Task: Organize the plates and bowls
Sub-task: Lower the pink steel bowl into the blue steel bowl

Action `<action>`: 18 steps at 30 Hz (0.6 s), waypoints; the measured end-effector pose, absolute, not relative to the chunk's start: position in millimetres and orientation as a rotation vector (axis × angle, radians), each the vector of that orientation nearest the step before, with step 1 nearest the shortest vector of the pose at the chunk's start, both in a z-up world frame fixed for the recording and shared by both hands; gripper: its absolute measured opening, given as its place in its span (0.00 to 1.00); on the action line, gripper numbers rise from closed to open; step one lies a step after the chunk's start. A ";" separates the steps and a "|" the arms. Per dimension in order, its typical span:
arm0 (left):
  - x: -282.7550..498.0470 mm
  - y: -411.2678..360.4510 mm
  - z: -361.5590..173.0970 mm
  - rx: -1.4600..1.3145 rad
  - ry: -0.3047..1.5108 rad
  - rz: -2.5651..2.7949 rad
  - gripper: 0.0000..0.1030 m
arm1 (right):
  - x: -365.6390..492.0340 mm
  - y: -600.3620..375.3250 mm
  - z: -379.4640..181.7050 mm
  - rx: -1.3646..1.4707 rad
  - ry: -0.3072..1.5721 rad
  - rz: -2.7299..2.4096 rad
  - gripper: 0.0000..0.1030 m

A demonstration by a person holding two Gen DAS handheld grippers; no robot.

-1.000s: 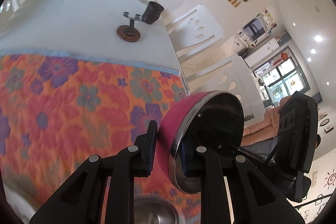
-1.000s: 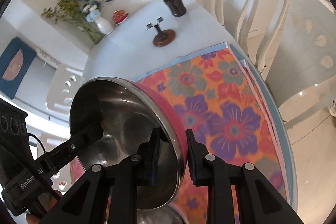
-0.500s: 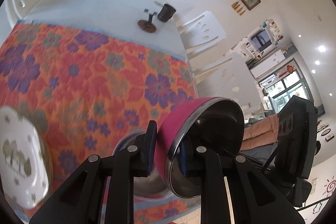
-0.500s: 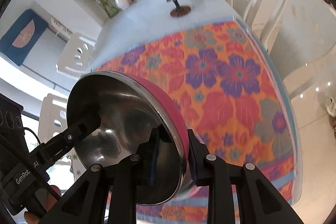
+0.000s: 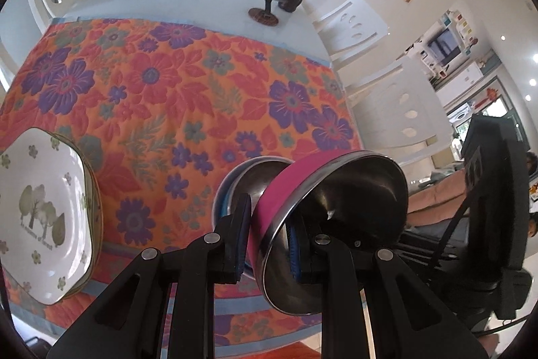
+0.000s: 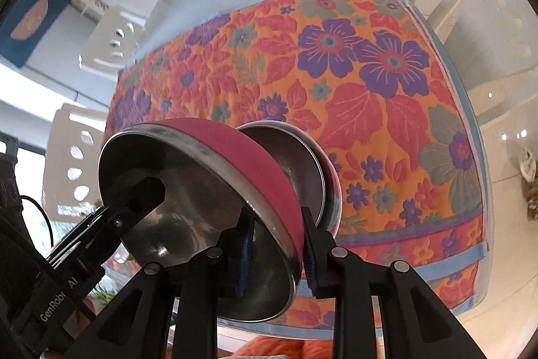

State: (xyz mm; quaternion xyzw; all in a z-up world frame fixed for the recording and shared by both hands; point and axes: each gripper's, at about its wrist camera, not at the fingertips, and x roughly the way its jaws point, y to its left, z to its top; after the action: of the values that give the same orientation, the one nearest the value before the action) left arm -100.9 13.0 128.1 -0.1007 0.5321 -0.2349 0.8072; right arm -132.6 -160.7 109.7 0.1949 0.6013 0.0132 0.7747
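Both grippers, left gripper (image 5: 269, 234) and right gripper (image 6: 277, 253), have fingers clamped on the pink bowl (image 5: 285, 187) rim, tilted above the steel bowl (image 6: 292, 157); nesting calls for levelling and lowering

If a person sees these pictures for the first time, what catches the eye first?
First the pink steel bowl, gripped at its rim by both the left gripper and the right gripper, just above another steel bowl on the bright floral cloth. A white plate with trees lies at the cloth's left.
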 end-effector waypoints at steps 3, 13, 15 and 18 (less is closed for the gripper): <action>-98.9 9.7 121.4 -0.206 1.158 -0.510 0.16 | -129.9 -163.2 107.3 0.408 1.302 0.012 0.26; -93.1 -1.1 109.4 -0.143 1.189 -0.503 0.20 | -124.7 -177.3 96.8 0.476 1.313 -0.003 0.26; -91.7 1.7 111.1 -0.141 1.184 -0.492 0.27 | -124.8 -180.8 97.6 0.485 1.307 -0.011 0.26; -88.7 8.9 114.9 -0.158 1.163 -0.498 0.29 | -126.1 -185.4 100.6 0.502 1.295 -0.012 0.26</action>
State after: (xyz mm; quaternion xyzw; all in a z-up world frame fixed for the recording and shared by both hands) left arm -88.7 8.9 114.9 -0.0738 0.5429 -0.2326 0.8035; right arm -126.1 -185.4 100.6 0.2313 0.5968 -0.0056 0.7683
